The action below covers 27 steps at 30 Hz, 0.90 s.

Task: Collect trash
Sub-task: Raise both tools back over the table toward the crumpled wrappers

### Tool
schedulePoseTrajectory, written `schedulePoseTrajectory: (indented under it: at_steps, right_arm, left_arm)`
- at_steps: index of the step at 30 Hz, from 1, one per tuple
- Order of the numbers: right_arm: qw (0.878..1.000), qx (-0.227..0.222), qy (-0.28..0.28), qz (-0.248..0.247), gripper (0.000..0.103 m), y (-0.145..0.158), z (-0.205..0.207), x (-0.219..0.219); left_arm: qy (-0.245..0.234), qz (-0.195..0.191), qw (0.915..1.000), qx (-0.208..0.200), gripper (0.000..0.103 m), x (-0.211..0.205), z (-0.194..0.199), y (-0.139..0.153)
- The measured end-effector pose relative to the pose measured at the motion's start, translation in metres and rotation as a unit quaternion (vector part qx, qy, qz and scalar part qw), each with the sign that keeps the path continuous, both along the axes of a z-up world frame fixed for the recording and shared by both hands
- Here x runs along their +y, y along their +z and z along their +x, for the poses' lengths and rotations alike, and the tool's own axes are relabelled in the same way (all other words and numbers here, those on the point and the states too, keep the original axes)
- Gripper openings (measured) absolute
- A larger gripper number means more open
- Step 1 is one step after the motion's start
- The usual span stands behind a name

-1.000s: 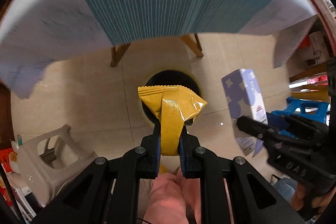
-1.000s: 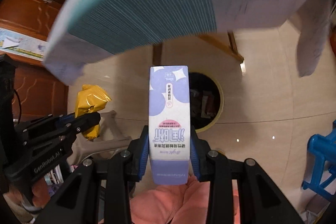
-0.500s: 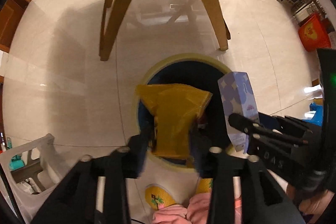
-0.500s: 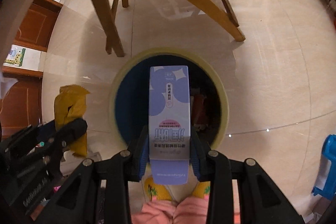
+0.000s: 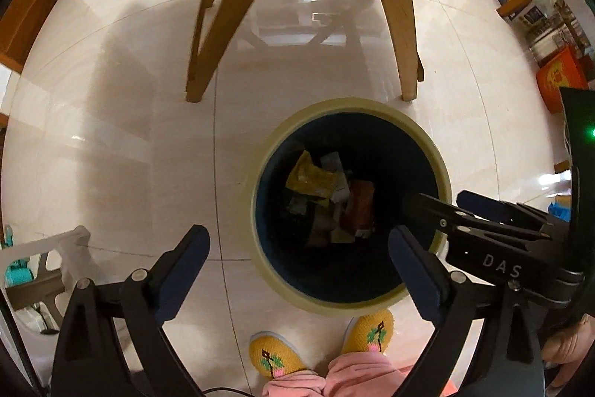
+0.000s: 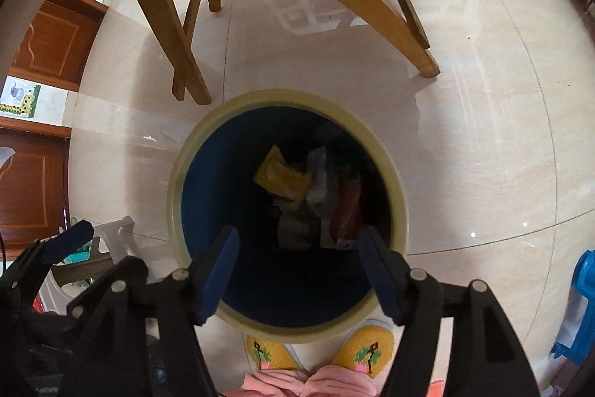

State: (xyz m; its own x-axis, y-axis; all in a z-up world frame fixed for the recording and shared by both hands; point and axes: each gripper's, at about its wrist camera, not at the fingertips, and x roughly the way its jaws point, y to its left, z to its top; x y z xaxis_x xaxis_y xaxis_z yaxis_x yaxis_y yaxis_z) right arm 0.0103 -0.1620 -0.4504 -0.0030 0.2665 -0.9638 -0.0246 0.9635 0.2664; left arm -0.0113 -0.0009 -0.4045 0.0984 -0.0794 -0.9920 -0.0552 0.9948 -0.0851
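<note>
A round trash bin with a cream rim and dark blue inside stands on the floor below both grippers; it also shows in the right wrist view. A yellow wrapper lies inside among other trash, also seen in the right wrist view. My left gripper is open and empty above the bin's near left side. My right gripper is open and empty above the bin's near edge, and it reaches in from the right in the left wrist view. The purple carton is not clearly visible.
Wooden table legs stand just beyond the bin. The person's yellow slippers are at the bin's near side. A grey plastic stool is at the left, a blue stool at the right, wooden doors far left.
Both grippers opened over the bin. The yellow wrapper dropped from the left gripper into the bin, and the purple carton left the right gripper. The view shifted down from the table edge.
</note>
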Motion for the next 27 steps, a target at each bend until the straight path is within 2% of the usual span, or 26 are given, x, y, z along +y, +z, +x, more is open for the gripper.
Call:
schedulePoseTrajectory:
  at_steps: [8, 12, 17, 21, 24, 27]
  right_arm:
    - [1.0, 0.009, -0.015, 0.003, 0.067, 0.054, -0.019, -0.008]
    - [1.0, 0.011, -0.017, 0.003, 0.067, 0.094, -0.03, -0.013]
    - [1.0, 0.002, -0.02, 0.009, 0.067, 0.159, -0.037, -0.019]
    - [1.0, -0.015, -0.012, 0.023, 0.067, 0.225, -0.041, -0.019]
    - [0.999, -0.037, -0.006, 0.037, 0.067, 0.278, -0.045, -0.019]
    - [0.996, -0.059, -0.002, 0.06, 0.067, 0.325, -0.05, -0.018]
  left_arm:
    - [0.03, 0.016, 0.9994, 0.004, 0.096, 0.015, -0.02, 0.063]
    - [0.034, 0.021, 0.9992, -0.002, 0.096, 0.022, -0.029, 0.111]
    - [0.026, 0.03, 0.999, -0.022, 0.096, 0.029, -0.038, 0.182]
    - [0.024, 0.032, 0.9983, -0.042, 0.096, 0.035, -0.044, 0.246]
    - [0.021, 0.03, 0.9968, -0.07, 0.096, 0.038, -0.05, 0.299]
    - [0.023, 0.046, 0.9937, -0.099, 0.096, 0.039, -0.055, 0.35]
